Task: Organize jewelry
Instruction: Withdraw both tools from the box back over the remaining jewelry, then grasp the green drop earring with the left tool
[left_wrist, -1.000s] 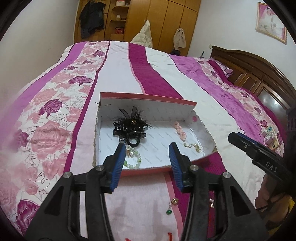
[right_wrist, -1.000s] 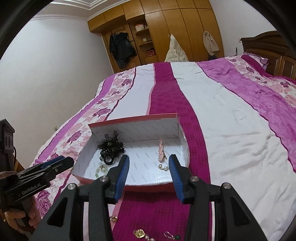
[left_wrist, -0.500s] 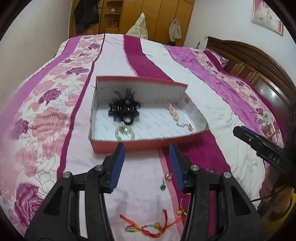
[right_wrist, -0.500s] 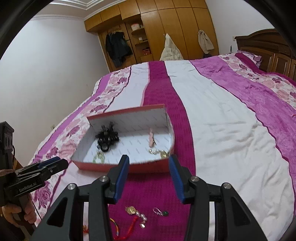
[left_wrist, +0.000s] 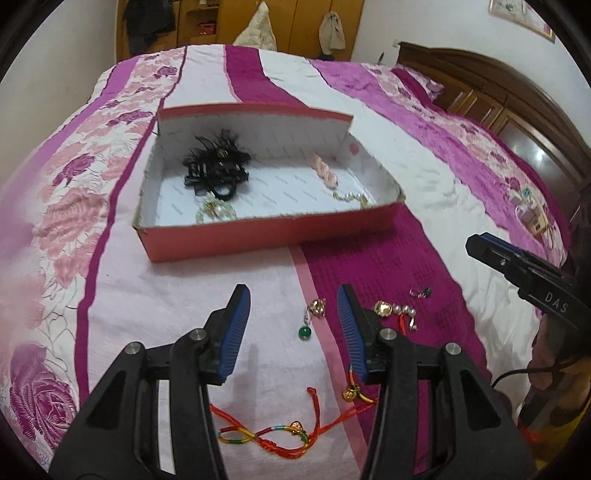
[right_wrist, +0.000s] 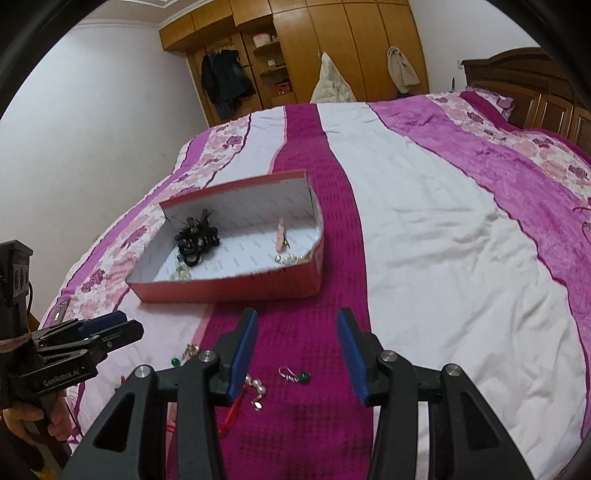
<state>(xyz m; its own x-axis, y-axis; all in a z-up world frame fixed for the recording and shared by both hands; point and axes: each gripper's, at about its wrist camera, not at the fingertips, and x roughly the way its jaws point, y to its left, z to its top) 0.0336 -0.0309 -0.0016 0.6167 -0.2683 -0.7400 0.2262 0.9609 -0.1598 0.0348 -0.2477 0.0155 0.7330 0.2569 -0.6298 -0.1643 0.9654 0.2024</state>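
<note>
A red box lies on the bed, holding a black feather hair clip, a green bead bracelet, a pink piece and a pearl piece. In front of it lie loose pieces: a gold earring with a green bead, a pearl piece, a small green-stone earring and a red braided cord. My left gripper is open and empty above the gold earring. My right gripper is open and empty above the small earring.
The bed has a pink, magenta and white quilt. A wooden headboard stands on the right and a wardrobe beyond the foot. Small boxes lie on the quilt at the right.
Both grippers have pulled back from over the box toward the near edge of the bed. The loose pieces in front of the box have come into view. Both stay open.
</note>
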